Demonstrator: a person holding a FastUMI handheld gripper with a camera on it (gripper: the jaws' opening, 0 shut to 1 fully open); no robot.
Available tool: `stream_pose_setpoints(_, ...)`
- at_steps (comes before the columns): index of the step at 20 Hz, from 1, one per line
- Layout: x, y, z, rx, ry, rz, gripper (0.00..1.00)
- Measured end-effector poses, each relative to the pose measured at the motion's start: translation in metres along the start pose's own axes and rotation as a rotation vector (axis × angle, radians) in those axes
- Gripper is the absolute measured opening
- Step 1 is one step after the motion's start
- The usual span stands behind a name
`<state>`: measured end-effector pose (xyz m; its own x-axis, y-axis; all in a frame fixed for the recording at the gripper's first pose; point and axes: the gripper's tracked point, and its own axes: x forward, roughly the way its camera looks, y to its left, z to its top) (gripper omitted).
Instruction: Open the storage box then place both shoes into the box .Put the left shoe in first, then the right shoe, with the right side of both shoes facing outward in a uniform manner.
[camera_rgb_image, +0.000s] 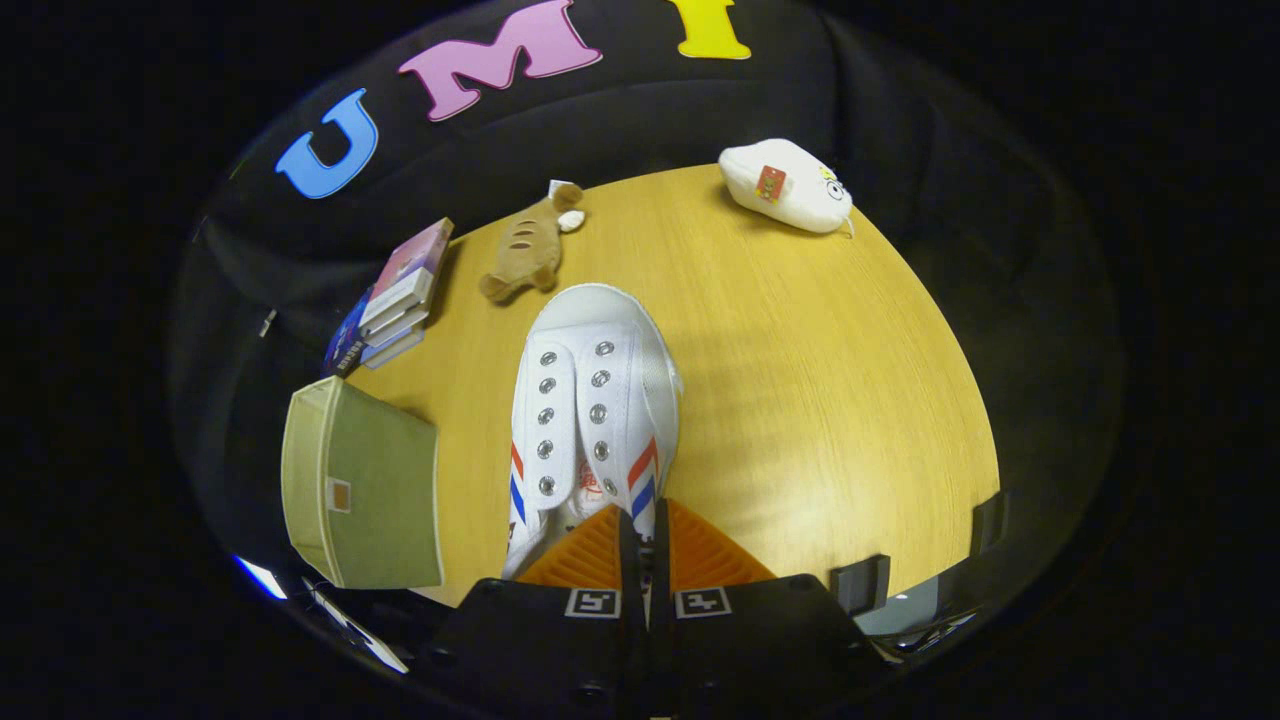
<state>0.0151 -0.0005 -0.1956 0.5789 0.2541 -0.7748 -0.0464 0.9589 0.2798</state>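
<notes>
Round wooden table (800, 400) against black cloth fills the scene, with the gripper (643, 535) nearly closed, its fingers pinching the heel edge of a white canvas shoe (595, 400) that stretches away just ahead of them, toe pointing outward. Left of the fingers sits a green fabric storage box (375, 490), lid closed. Beyond lie a stack of books (400, 295), a brown plush toy (525, 250) and a white plush toy (785, 185).
</notes>
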Motion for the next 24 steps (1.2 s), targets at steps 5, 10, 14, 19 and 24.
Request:
stream_pose_setpoints(5, -0.032, 0.086, 0.006, 0.015, -0.040, 0.083, 0.05)
stream_pose_setpoints(10, -0.048, 0.172, -0.001, 0.026, -0.051, 0.180, 0.05)
stream_pose_setpoints(14, -0.044, 0.230, -0.009, 0.015, -0.042, 0.233, 0.05)
stream_pose_setpoints(19, -0.027, 0.291, -0.033, -0.008, 0.016, 0.260, 0.05)
stream_pose_setpoints(24, 0.005, 0.325, -0.049, -0.059, 0.036, 0.252, 0.05)
